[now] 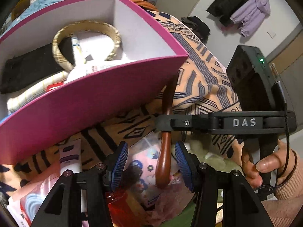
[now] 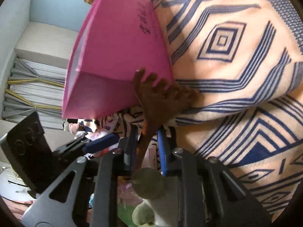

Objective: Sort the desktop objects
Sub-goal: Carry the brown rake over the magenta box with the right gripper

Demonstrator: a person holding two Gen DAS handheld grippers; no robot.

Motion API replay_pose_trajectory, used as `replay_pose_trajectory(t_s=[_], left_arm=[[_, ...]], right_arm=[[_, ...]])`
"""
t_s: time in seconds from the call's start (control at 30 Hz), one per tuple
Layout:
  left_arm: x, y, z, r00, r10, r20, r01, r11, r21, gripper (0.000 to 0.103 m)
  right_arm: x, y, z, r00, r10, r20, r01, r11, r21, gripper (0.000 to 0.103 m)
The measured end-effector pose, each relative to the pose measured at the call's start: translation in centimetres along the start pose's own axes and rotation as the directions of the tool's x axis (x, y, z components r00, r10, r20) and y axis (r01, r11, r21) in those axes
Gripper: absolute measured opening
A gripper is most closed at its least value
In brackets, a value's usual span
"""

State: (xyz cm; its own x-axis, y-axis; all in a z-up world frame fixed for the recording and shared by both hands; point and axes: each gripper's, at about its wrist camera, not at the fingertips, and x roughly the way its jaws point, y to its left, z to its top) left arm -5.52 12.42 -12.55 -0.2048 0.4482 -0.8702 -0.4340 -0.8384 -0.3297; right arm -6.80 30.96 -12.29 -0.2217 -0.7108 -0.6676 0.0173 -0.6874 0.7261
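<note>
1. The right hand-held gripper (image 2: 146, 147) is closed on the handle of a brown wooden comb (image 2: 162, 98), teeth pointing ahead towards the pink box (image 2: 117, 43)
2. The comb's long axis runs straight along the right fingers; its toothed head sits at the box's near lower corner, over the patterned blanket (image 2: 236, 60)
3. The left hand-held gripper (image 1: 150, 160) stands open, astride the comb's rounded handle end without pressing it
4. The right hand is the one carrying; the box opening lies up and beyond
</note>
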Motion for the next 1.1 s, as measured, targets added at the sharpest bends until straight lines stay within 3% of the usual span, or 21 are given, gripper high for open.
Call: replay_pose_trajectory(t_s=[0.33, 0.5, 0.77, 1.1], left_arm=[[-0.8, -2.1, 0.5, 0.995, -0.095, 0.012, 0.094, 0.994, 0.063, 0.052], [-3.3, -2.5, 1.2, 0.987, -0.145, 0.064, 0.141, 0.988, 0.070, 0.041], [-7.0, -3.1, 4.3, 0.977, -0.149, 0.154, 0.136, 0.987, 0.088, 0.039], [-8.3, 0.5, 7.7, 0.976, -0.080, 0.203, 0.068, 0.996, 0.063, 0.036]], right_arm=[[-4.6, 3.8, -1.3, 0.994, 0.031, 0.104, -0.021, 0.995, -0.095, 0.015], [-7.1, 6.3, -1.2, 0.988, 0.045, 0.147, -0.019, 0.985, -0.172, 0.015], [-8.5, 10.8, 1.3, 0.980, 0.079, 0.181, -0.021, 0.953, -0.302, 0.015], [-6.8, 14.0, 5.1, 0.982, 0.069, 0.174, 0.003, 0.924, -0.383, 0.015]])
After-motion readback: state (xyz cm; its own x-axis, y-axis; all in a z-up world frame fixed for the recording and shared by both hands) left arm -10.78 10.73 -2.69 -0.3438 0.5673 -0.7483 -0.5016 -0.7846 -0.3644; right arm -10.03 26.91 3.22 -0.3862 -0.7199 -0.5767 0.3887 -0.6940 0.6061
